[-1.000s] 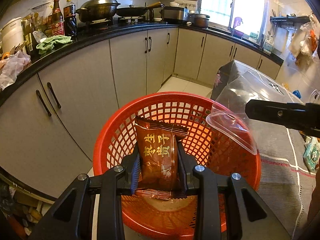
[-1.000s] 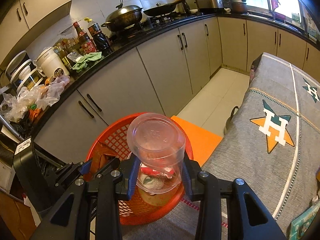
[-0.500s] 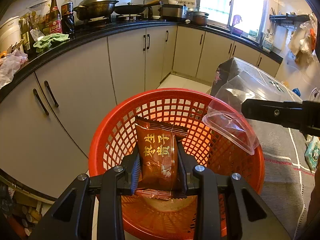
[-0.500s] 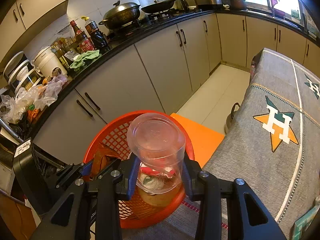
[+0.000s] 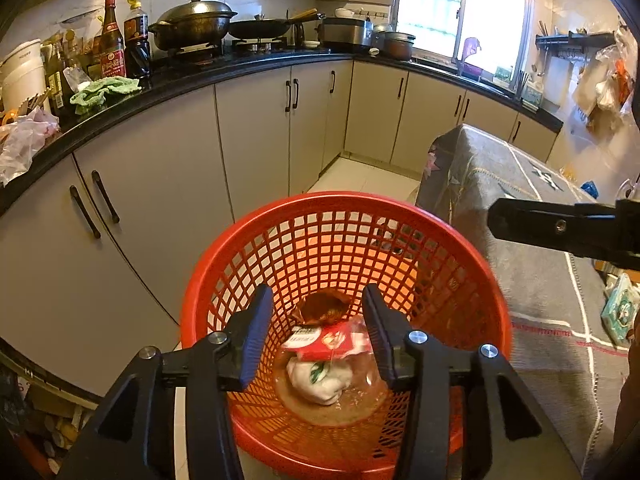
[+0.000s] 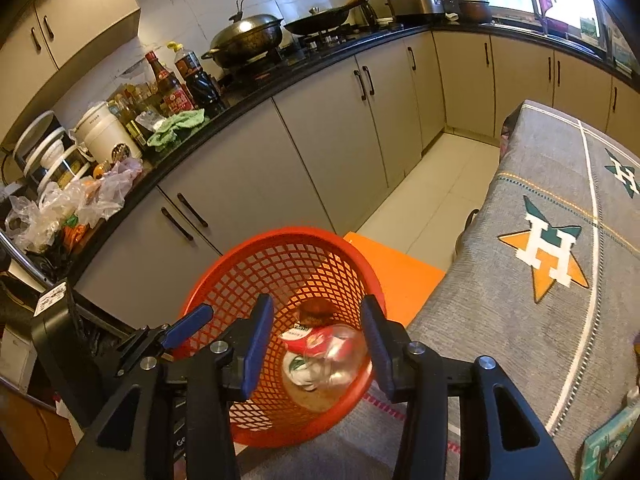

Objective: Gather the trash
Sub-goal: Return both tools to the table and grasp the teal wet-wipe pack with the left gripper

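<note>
A red mesh basket [image 5: 256,248] stands at the edge of a grey-clothed table; it also shows in the right wrist view [image 6: 248,264]. Inside lie a brown snack packet [image 5: 322,306], a red-and-white wrapper [image 5: 320,340], a crumpled white wad [image 5: 320,380] and a clear plastic cup [image 6: 344,360]. My left gripper [image 5: 318,334] is open and empty over the basket. My right gripper [image 6: 316,344] is open and empty above it, and shows as a black bar in the left wrist view [image 5: 560,232].
Grey kitchen cabinets [image 5: 256,132] and a black counter with bottles, wok and pans curve behind the basket. The grey tablecloth with star emblems [image 6: 544,248] lies to the right. An orange stool [image 6: 396,276] stands beside the basket. Plastic bags [image 6: 80,200] crowd the counter left.
Both grippers have opened. The brown snack packet has dropped from the left gripper and the clear cup from the right gripper into the basket.
</note>
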{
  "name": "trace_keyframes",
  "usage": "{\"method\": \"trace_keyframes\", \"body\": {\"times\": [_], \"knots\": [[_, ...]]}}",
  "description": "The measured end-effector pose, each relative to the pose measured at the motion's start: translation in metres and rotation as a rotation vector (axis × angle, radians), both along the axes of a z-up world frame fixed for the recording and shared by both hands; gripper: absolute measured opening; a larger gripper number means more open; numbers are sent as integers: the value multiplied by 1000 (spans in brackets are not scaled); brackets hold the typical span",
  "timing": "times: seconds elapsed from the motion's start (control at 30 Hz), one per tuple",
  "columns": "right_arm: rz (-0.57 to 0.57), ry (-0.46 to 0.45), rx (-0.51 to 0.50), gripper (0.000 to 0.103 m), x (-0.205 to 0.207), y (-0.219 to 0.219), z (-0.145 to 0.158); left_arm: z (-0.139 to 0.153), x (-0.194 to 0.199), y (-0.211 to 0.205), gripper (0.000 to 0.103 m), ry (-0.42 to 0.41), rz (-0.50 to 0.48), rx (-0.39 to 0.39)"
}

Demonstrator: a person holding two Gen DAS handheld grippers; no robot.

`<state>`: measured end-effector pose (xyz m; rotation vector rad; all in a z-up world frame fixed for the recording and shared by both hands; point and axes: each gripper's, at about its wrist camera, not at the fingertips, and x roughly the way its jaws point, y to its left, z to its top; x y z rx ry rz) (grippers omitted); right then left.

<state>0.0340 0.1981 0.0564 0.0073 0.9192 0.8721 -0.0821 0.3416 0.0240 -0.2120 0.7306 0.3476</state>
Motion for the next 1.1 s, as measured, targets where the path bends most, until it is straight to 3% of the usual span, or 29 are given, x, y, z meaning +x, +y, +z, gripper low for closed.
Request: {"method": "trace_keyframes", "body": {"times": [0.37, 0.73, 0.97, 1.1], "knots": [[-98, -9, 17, 49, -25, -79, 8, 20, -11, -40, 48, -40, -72, 9], [-279, -23, 23, 49, -39, -198, 7, 26, 5, -124, 52, -26, -234, 40], [-461, -60, -26, 49, -54, -291, 5, 27, 22, -195, 67, -9, -387, 83], [-550, -33, -60, 50, -54, -334, -9, 24, 35, -234, 76, 17, -486, 106]]}}
